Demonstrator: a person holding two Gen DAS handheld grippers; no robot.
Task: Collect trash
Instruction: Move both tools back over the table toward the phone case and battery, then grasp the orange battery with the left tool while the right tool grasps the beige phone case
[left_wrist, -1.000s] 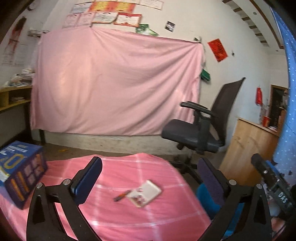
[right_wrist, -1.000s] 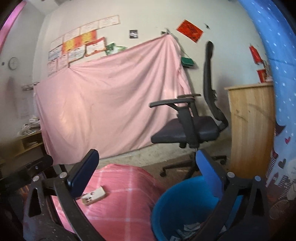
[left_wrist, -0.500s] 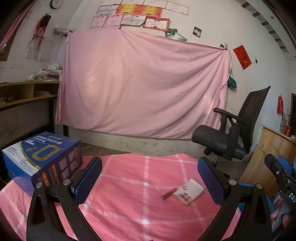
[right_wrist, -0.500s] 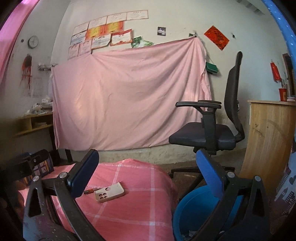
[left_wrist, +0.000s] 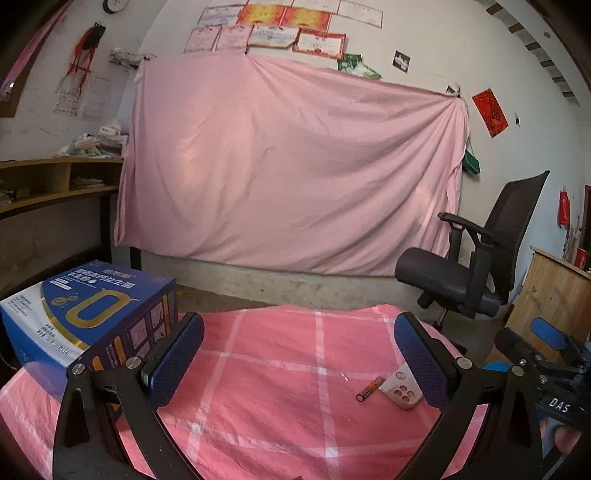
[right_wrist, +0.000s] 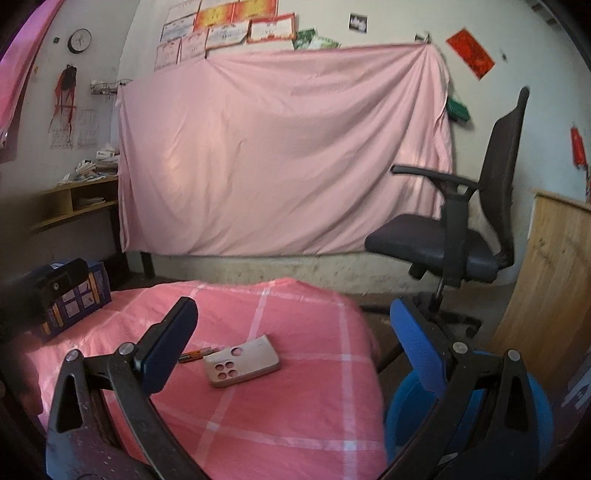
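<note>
Nothing is held by the wide-open left gripper (left_wrist: 299, 354) or right gripper (right_wrist: 295, 336), so the battery (right_wrist: 195, 356) and phone case (right_wrist: 242, 361) are still to be collected into the blue bin (right_wrist: 539, 410).

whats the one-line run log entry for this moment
left gripper: open, empty | right gripper: open, empty | battery, phone case: on pink cloth | bin: beside table

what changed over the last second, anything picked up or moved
Nothing was grasped. Both the left gripper and right gripper swung leftward, open and empty; the blue bin slid to the view's edge. Phone case, battery and blue box stayed put.
</note>
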